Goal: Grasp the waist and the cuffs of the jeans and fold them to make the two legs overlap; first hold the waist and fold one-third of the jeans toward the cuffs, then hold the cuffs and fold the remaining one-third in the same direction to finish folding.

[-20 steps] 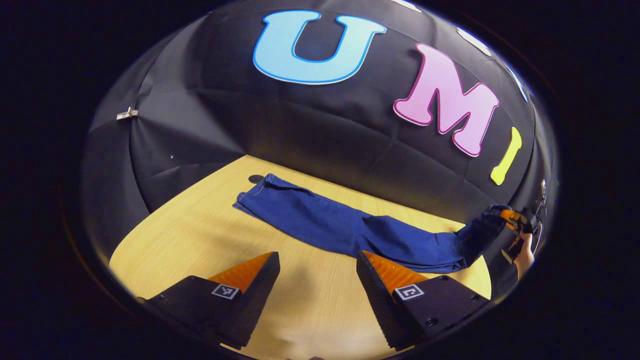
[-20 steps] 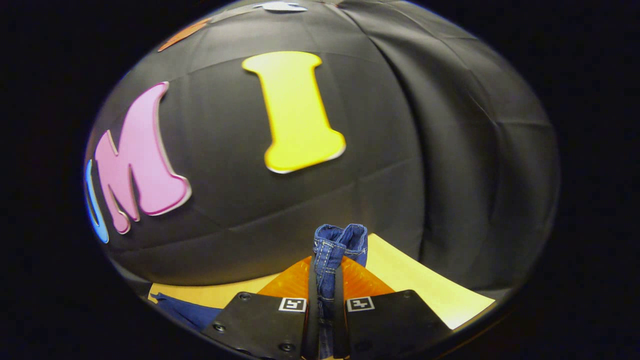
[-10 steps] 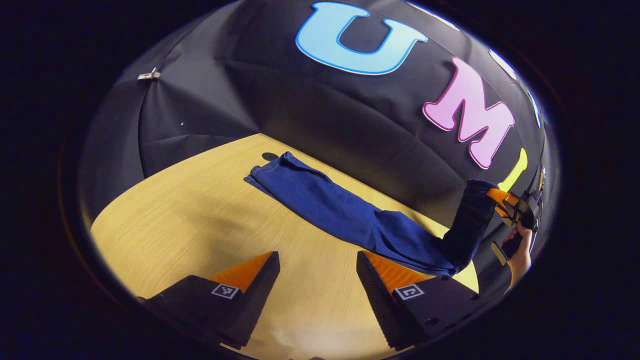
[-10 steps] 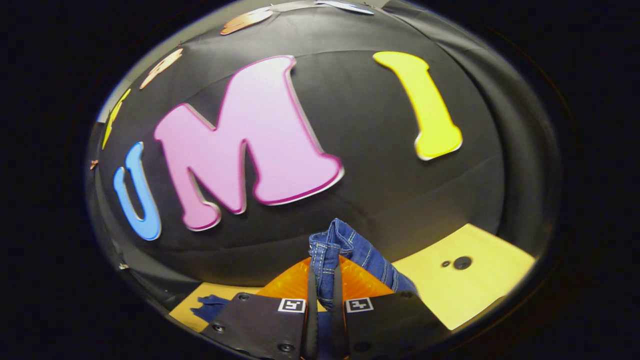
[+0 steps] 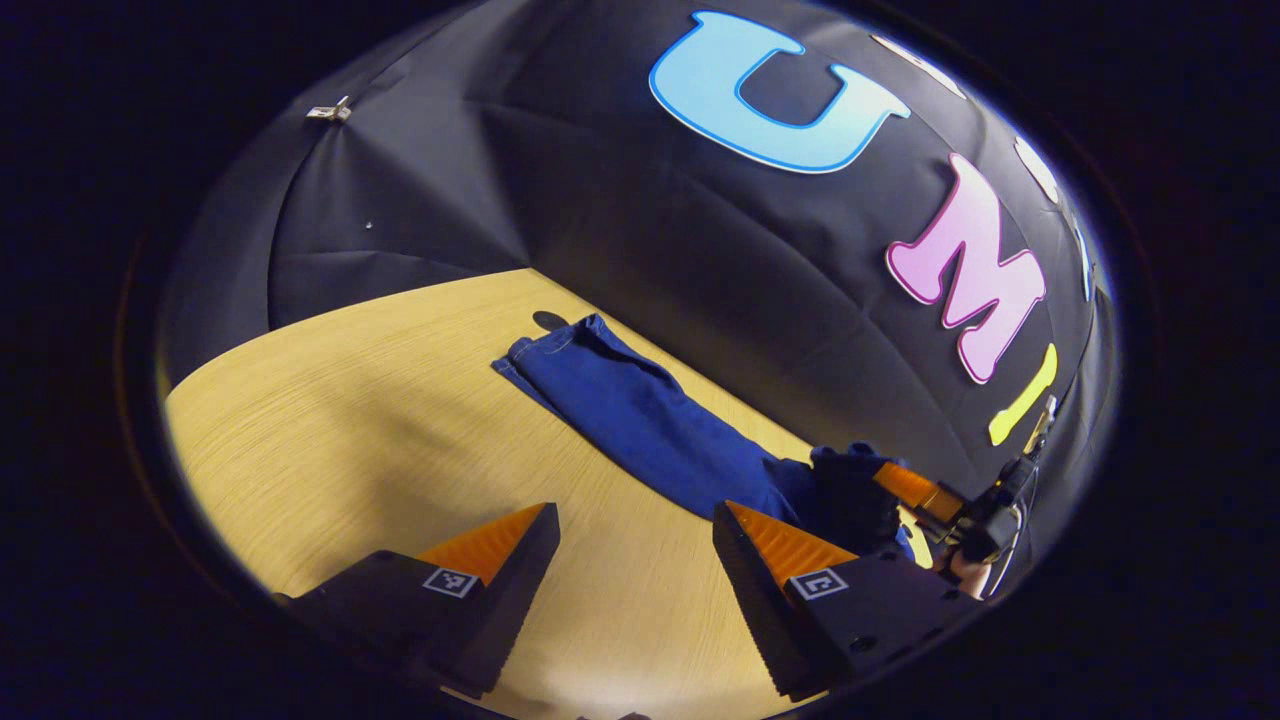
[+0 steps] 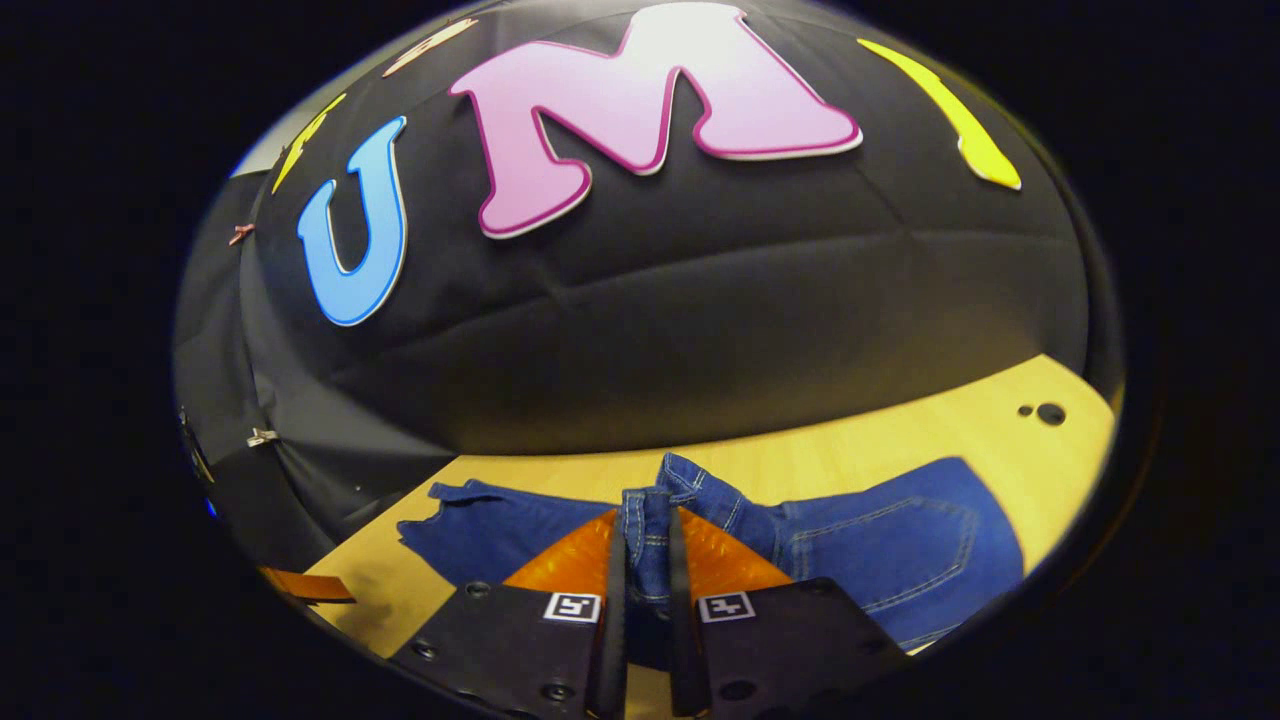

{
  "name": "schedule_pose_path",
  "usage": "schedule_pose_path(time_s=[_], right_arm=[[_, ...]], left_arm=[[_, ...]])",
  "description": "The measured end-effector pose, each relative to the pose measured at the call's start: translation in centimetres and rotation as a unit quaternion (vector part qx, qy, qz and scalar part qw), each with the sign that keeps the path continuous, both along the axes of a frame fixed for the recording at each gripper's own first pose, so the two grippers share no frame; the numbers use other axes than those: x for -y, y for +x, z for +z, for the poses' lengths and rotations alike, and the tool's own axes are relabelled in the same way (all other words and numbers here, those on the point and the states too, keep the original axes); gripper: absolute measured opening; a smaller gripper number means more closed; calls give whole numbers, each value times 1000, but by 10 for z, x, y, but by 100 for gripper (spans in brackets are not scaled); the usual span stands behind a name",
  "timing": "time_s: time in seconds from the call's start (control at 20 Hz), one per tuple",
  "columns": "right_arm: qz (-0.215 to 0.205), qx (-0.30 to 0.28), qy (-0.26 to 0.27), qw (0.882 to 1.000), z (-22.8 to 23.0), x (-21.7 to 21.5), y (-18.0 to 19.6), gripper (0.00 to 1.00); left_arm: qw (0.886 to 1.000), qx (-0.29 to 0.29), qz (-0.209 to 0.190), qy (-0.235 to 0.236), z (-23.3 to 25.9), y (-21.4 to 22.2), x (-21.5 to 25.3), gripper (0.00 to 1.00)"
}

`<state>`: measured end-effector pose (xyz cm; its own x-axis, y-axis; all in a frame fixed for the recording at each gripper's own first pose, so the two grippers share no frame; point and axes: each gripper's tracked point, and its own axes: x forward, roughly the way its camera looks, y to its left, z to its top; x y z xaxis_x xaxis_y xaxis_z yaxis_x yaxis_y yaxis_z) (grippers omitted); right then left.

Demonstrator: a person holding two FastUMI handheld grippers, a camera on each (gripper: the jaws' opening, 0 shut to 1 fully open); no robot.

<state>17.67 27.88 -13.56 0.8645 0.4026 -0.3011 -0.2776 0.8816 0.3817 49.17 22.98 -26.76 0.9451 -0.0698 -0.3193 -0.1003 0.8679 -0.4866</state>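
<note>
Pinching the waistband of the jeans [image 6: 880, 560] between both fingers, my right gripper [image 6: 648, 560] holds the denim bunched and stitched-edge-up above the wooden table [image 6: 850, 450], with a back pocket spread flat to the right of the grip and the blue legs running off to the left along the foot of the black cloth wall [image 6: 700, 330]. Two small dark spots mark the table near its far right corner. From my left gripper view, the jeans [image 5: 640, 410] lie in a long strip on the table [image 5: 350, 420], the cuff end toward the far left beside a dark round mark, the waist end lifted and doubled back over the legs where the right gripper [image 5: 905, 483] clamps it, a hand [image 5: 968, 573] just visible behind that tool. My left gripper [image 5: 635, 530] hangs over bare wood in front of the jeans, its jaws spread wide and grasping nothing, its right finger nearest the raised fold but apart from the fabric. A small metal clip [image 5: 328, 112] pins the wall cloth high at the left.
</note>
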Motion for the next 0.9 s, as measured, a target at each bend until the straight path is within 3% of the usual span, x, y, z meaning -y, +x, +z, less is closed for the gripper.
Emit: schedule_pose_path(time_s=[0.05, 0.3, 0.5, 0.75, 0.9], right_arm=[[6, -8, 8, 1000, -4, -6, -4, 17], [19, -14, -39, 999, -9, 4, -25, 98], [-21, 26, -54, 998, 23, 49, -38, 98], [-37, 56, -116, 991, 36, 105, -66, 97], [-38, 27, -112, 993, 22, 117, -80, 97]], left_arm=[[1000, 6, 2, 1, 3, 7, -4, 97], [997, 20, 33, 70, 16, 47, -48, 97], [986, 37, 46, 156, 28, 99, -92, 96], [978, -55, 39, 199, -21, 154, -122, 96], [974, -93, 32, 203, -40, 166, -123, 95]])
